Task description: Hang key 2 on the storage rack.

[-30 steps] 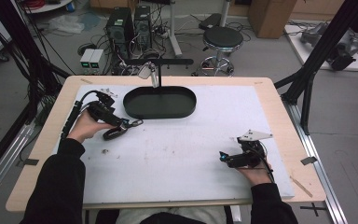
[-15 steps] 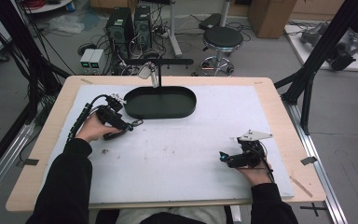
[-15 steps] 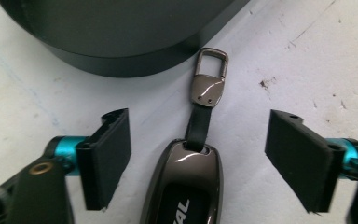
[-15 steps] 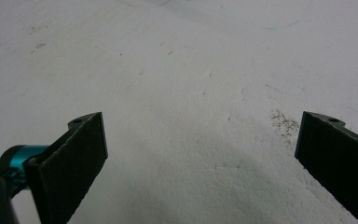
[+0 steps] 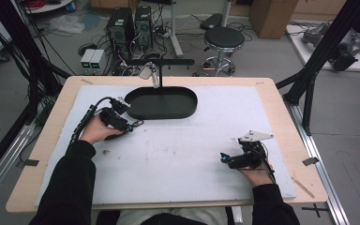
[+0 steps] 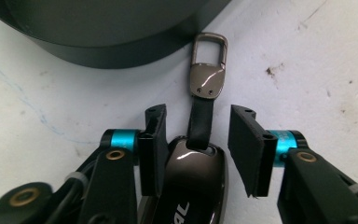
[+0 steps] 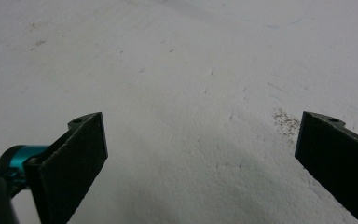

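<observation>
A dark glossy key fob [image 6: 196, 172] with a black strap and a metal clasp [image 6: 208, 60] lies on the white mat between the jaws of my left gripper [image 6: 198, 112]. The left jaw touches the fob and the right jaw stands a little off it, so the gripper is open. The clasp points at the wall of a black oval tray [image 6: 98, 28]. From above, my left gripper [image 5: 130, 125] sits just off the tray's [image 5: 159, 116] left end, with the clasp [image 5: 138, 123] sticking out. My right gripper [image 5: 223, 157] rests at the mat's near right, wide open [image 7: 205, 121] over bare mat.
A thin black post with a small clip head [image 5: 153, 74] rises at the tray's far edge. The white mat [image 5: 183, 154] covers most of the wooden table [image 5: 51, 122]. A cable [image 5: 86, 117] loops back from the left gripper.
My left gripper has moved a little forward and right, toward the tray's left end. The right gripper has stayed where it was.
</observation>
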Available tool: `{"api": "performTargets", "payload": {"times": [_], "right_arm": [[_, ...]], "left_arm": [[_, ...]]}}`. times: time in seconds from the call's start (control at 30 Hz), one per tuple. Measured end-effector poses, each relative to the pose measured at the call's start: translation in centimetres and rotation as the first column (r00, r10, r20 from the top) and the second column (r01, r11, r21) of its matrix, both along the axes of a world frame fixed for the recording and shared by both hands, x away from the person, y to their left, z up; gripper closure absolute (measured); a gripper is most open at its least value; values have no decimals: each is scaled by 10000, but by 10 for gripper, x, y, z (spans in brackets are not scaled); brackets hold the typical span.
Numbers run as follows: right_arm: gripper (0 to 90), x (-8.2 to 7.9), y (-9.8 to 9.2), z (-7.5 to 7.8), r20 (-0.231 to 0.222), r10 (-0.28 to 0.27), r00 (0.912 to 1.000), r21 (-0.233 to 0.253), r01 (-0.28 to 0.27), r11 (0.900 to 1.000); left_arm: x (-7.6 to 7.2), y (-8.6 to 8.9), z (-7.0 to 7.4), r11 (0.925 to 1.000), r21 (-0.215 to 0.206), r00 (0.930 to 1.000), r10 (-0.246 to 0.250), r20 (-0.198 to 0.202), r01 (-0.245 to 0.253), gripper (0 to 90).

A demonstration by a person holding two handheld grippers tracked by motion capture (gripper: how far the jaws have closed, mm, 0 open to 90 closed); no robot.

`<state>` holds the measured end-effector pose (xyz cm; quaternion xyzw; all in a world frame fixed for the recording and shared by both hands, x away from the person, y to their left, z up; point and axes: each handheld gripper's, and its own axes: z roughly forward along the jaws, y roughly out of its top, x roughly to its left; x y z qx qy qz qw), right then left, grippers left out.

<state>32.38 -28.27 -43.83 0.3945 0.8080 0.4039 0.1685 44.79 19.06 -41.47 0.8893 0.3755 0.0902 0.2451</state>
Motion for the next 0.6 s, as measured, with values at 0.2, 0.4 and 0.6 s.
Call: {"api": "performTargets", "payload": {"times": [0.2,0.4,0.6], "right_arm": [[14,0,0,0,-16,11,10000,-28,-11,10000],[14,0,0,0,0,14,10000,-54,-14,10000],[14,0,0,0,-20,29,10000,-100,-29,9999]], "left_arm": [[3,-4,-5,9994,79,9993,347,-106,-347,665],[0,-7,-3,9999,160,9999,14,106,-16,824],[0,-2,-1,9996,-222,9998,-180,-90,178,841]]}}
